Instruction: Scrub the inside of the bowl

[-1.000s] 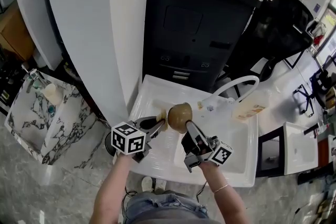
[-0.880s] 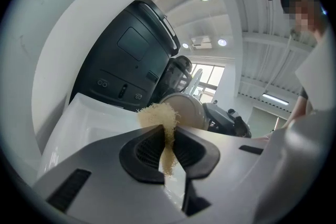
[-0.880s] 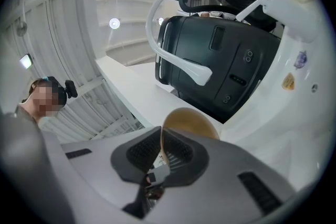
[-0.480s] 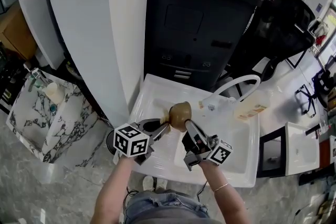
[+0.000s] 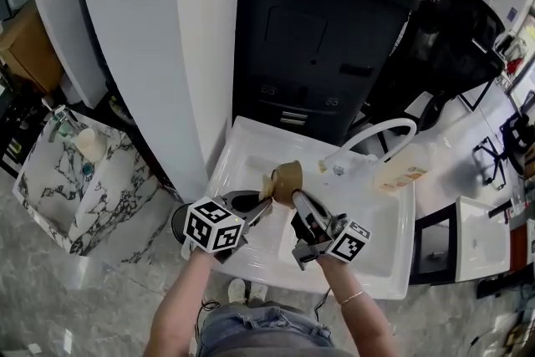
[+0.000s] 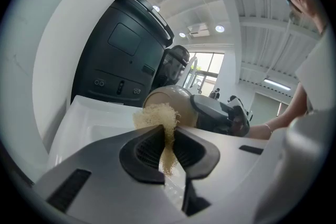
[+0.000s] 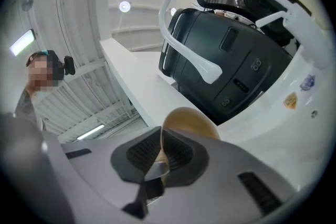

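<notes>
A tan bowl (image 5: 287, 182) hangs over the white sink (image 5: 251, 145), tipped on its side. My right gripper (image 5: 293, 198) is shut on the bowl's rim (image 7: 181, 120). My left gripper (image 5: 262, 201) is shut on a pale fibrous scrubber (image 6: 156, 119), which lies against the bowl (image 6: 170, 97) at its left side. In the left gripper view the right gripper (image 6: 223, 115) shows just behind the bowl. The bowl's inside is mostly hidden from the head view.
A white arched faucet (image 5: 378, 135) rises at the sink's back right, with a soap bottle (image 5: 399, 172) beside it. A large black appliance (image 5: 318, 38) stands behind the sink. A white pillar (image 5: 159, 46) is at the left, a marble-patterned surface (image 5: 58, 180) further left.
The bowl has tilted and shifted slightly up and right. Both grippers keep their hold; the scrubber stays against the bowl's left side.
</notes>
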Action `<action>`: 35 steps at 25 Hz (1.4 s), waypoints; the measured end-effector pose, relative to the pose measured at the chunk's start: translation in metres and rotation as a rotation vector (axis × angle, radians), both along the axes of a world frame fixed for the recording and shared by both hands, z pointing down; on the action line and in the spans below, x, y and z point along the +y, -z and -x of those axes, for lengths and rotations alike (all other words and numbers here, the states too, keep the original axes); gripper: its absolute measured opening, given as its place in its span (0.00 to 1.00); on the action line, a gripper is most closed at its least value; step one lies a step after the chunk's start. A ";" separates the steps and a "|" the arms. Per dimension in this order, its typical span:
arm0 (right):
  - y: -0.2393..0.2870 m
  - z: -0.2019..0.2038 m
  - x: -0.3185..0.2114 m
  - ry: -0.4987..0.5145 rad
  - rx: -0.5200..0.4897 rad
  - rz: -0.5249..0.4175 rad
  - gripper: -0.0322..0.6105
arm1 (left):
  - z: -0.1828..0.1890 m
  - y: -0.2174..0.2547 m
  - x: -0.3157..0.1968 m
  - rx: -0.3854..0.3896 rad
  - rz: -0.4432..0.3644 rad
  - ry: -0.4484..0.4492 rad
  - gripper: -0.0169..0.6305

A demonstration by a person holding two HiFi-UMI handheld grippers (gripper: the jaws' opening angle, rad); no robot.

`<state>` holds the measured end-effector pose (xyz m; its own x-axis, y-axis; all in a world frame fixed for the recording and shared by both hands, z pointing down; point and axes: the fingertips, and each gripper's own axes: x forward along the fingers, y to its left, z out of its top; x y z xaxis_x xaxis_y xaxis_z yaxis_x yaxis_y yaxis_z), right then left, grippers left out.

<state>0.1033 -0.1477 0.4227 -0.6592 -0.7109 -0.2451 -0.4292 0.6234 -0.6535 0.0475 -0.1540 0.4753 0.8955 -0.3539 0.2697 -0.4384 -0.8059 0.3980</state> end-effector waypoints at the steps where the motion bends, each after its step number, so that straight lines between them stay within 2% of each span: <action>1: 0.000 0.000 0.000 0.000 0.011 -0.004 0.08 | 0.000 0.000 0.001 -0.002 -0.001 -0.002 0.09; 7: -0.005 0.003 0.000 -0.003 0.072 -0.010 0.08 | -0.001 0.006 0.005 0.008 -0.003 -0.006 0.09; 22: -0.009 0.002 0.000 -0.015 0.128 -0.005 0.08 | -0.003 0.024 0.010 0.064 -0.007 0.005 0.09; 35: -0.024 0.005 -0.002 -0.012 0.184 0.039 0.09 | 0.003 0.032 0.014 0.065 -0.027 0.010 0.09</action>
